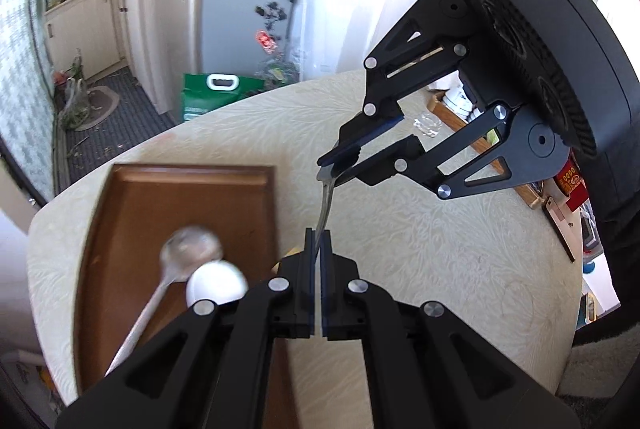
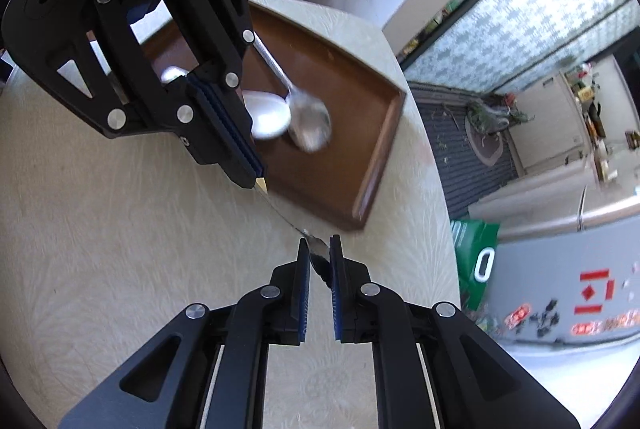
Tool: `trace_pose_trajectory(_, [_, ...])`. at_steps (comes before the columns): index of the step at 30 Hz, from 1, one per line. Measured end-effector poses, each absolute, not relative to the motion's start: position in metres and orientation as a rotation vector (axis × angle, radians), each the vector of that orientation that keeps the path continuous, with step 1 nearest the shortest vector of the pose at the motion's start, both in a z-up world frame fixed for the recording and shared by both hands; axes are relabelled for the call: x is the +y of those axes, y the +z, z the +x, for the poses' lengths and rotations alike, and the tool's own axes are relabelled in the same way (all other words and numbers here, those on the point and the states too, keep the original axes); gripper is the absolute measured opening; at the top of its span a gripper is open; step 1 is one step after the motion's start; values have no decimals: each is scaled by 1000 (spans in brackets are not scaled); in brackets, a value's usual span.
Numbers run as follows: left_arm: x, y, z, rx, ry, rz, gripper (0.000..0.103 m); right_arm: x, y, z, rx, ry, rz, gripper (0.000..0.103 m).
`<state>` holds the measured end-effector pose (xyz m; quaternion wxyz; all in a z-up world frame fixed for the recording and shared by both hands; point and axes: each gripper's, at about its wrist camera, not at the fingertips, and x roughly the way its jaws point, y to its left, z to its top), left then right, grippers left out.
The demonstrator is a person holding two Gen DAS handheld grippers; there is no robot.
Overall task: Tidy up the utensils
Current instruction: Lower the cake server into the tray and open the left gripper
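Two matte black plastic grippers: left gripper (image 1: 319, 243) and right gripper (image 2: 319, 249). Each has triangular cut-outs in its linkage arms, round silver rivets at the joints, and ribbed dark-blue pads (image 2: 305, 289) lining both fingers.

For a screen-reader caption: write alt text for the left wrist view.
Two hand-held grippers hold one metal utensil between them above a cream table: the left hand-held gripper clamps its near end, the right hand-held gripper its far end. Left of them, a brown tray holds a metal spoon and a white spoon.
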<state>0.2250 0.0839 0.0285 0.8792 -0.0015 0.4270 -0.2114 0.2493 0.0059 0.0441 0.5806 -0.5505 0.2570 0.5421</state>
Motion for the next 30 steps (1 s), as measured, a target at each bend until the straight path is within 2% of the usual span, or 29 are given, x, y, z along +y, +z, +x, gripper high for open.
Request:
trace_pose_trajectory(14, [194,-4,173,921,-293,-117,2,121,11,204,514,1368,-1363,9])
trace_pose_trajectory(23, [208,-21,170,938,-287,-117,3,133,-8,200,470,1323,-1414,11])
trace_pose_trajectory(24, [208,-21,169,937,-285,-110,3,132,-9,201,471,1313,-1413,15])
trace_pose_trajectory(25, [207,-22,169,935,-283,-102,7,130,-7,204,471,1303,-1405,25])
trace_pose_trajectory(26, [205,-21,169,931,-281,-94,24,128,-6,206,462,1294,-1394,33])
trace_pose_trajectory(27, [205,-21,167,925,-269,-89,44,127,-3,207,452,1285,-1379,50])
trace_pose_trajectory(28, [205,-20,165,916,-254,-87,50,124,-1,208,445,1281,-1365,62])
trace_pose_trajectory(30, [203,-16,164,904,-245,-91,50,117,6,210,446,1276,-1336,63])
